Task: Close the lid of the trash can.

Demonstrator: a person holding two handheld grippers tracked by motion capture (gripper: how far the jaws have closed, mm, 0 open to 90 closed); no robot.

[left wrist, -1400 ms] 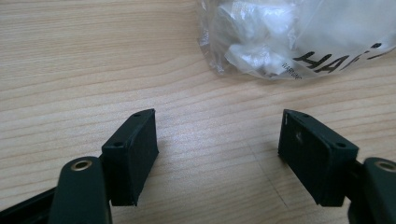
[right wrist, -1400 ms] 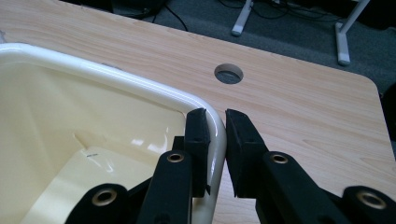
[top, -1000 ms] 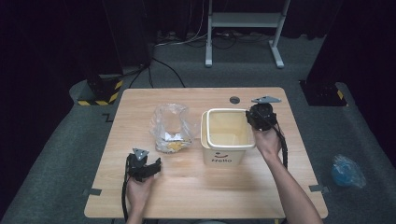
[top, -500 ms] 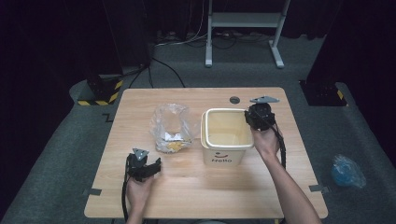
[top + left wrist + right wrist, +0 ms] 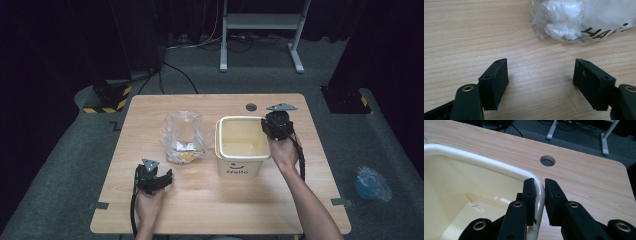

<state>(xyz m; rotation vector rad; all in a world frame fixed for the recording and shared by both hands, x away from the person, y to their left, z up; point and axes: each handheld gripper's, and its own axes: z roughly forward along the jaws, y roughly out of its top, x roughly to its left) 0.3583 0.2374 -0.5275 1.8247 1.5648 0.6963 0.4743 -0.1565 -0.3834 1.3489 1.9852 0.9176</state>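
Cream bin (image 5: 242,145), one, rim pinched by right gripper (image 5: 539,195); left gripper (image 5: 540,77) gapes near one seemingly crumpled bag (image 5: 183,137).

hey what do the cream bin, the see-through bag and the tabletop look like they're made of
Cream bin: probably glossy moulded plastic; its rounded rim shines.
Bag: thin clear plastic film, crinkled, with glare and printed lettering.
Tabletop: pale wood or wood-look laminate, matte; grain lines show, but which one I cannot tell.
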